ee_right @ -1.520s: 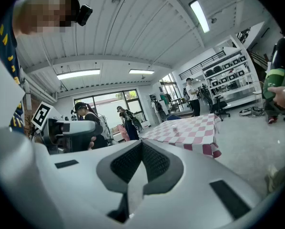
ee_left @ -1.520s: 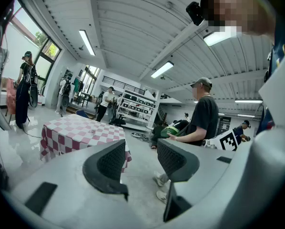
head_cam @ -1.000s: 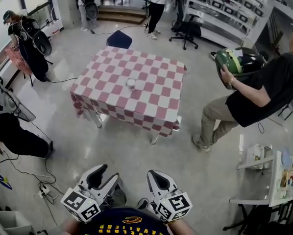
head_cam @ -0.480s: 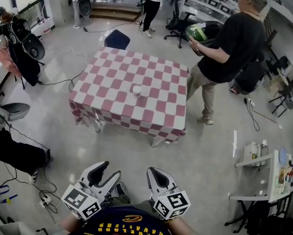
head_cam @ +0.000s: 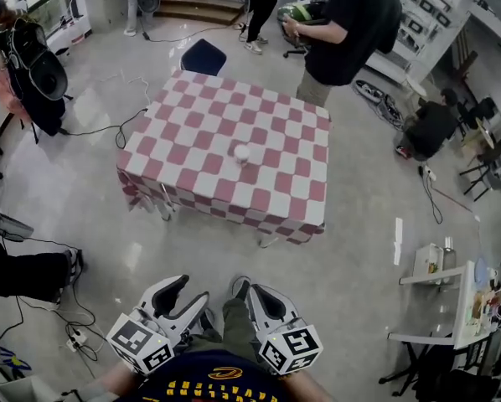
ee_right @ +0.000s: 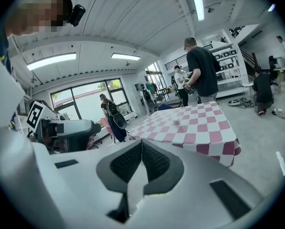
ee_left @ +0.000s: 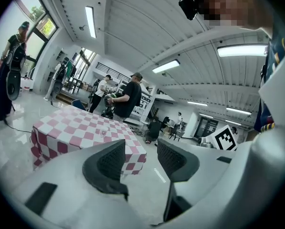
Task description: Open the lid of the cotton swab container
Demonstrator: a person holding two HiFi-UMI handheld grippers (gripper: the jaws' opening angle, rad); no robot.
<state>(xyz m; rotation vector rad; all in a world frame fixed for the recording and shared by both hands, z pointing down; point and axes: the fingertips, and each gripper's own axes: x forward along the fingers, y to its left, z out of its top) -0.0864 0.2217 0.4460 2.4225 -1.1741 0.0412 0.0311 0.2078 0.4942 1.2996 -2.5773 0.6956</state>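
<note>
target: cotton swab container [head_cam: 241, 152], small, pale and round, stands upright near the middle of the checked worktop [head_cam: 192, 132]. We see nothing else on the worktop.
separation: the container is well apart from both hand-held grippers, with open floor [head_cam: 343, 275] between us and the worktop.
handling (our judgement): probably light, stiff plastic with smooth sides. On the cloth it may slide or tip if pressed from one side only. It is too small here to tell how the lid fastens.
where to hold (our judgement): one hand-held gripper low on the body to steady it, the other at the lid's edge. Squeeze gently, as thin walls may flex.
left hand-held gripper [head_cam: 183, 294]: jaws apart with nothing between them. Its own view shows only floor and the worktop's corner through the gap.
right hand-held gripper [head_cam: 263, 298]: pads pressed together and empty.
pose: we carry both low and close to our body, side by side, marker cubes nearest us and jaws pointing forward toward the worktop.
bystander: a person [head_cam: 351, 15] in a black shirt stands at the worktop's far side.
stage: approach not yet made, lid untouched.
</note>
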